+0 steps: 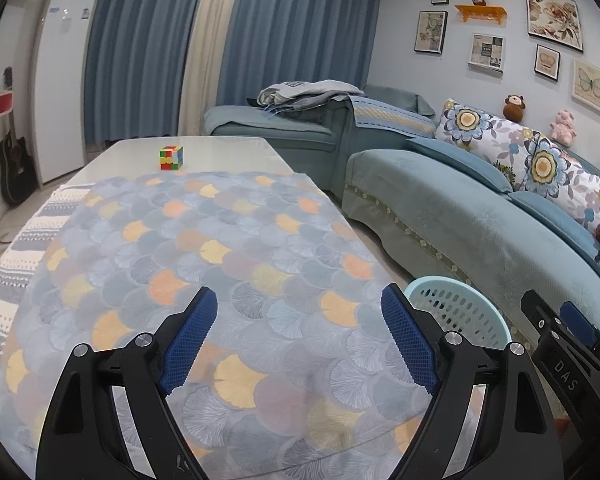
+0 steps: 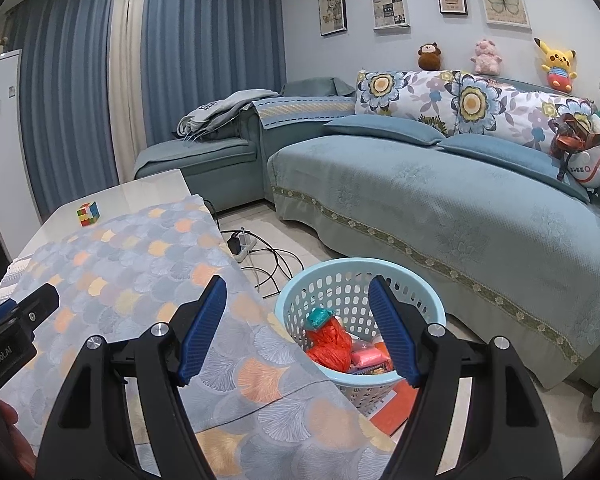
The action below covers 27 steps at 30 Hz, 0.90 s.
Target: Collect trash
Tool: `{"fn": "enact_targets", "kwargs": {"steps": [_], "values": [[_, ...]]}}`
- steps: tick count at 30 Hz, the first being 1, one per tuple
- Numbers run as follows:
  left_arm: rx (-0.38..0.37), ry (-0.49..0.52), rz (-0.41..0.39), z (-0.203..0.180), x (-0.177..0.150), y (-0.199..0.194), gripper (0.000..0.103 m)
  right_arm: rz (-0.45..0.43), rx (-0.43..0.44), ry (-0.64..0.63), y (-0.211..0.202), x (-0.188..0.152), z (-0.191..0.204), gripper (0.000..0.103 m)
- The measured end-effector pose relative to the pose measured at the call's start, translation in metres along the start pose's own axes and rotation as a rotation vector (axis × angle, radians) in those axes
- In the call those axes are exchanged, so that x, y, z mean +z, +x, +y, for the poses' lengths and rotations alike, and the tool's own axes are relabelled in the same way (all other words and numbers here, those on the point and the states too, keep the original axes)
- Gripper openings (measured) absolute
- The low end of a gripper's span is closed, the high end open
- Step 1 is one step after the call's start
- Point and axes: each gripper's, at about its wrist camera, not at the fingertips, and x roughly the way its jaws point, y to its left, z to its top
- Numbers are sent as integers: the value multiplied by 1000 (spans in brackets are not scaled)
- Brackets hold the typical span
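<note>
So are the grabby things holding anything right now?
No. The left gripper and the right gripper are both open, with nothing between their fingers. The trash is in the basket.

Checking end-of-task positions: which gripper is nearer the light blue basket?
Right. The right gripper hangs open at the table's edge, just short of the light blue basket. The left gripper, also open, sits over the tablecloth, farther from it.

Home living room: blue fabric corner sofa (image 2: 440, 208), floral cushions (image 2: 412, 94), blue pleated curtains (image 2: 204, 40), framed wall pictures (image 2: 504, 4), plush toys (image 2: 556, 64).
</note>
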Motion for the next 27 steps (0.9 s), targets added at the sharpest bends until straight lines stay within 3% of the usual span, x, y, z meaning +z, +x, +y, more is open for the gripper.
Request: {"fn": "enact_targets", "kwargs": {"steps": [27], "values": [[74, -17, 0, 4, 0, -1, 86, 11, 7, -5, 5, -3, -2, 70]]}}
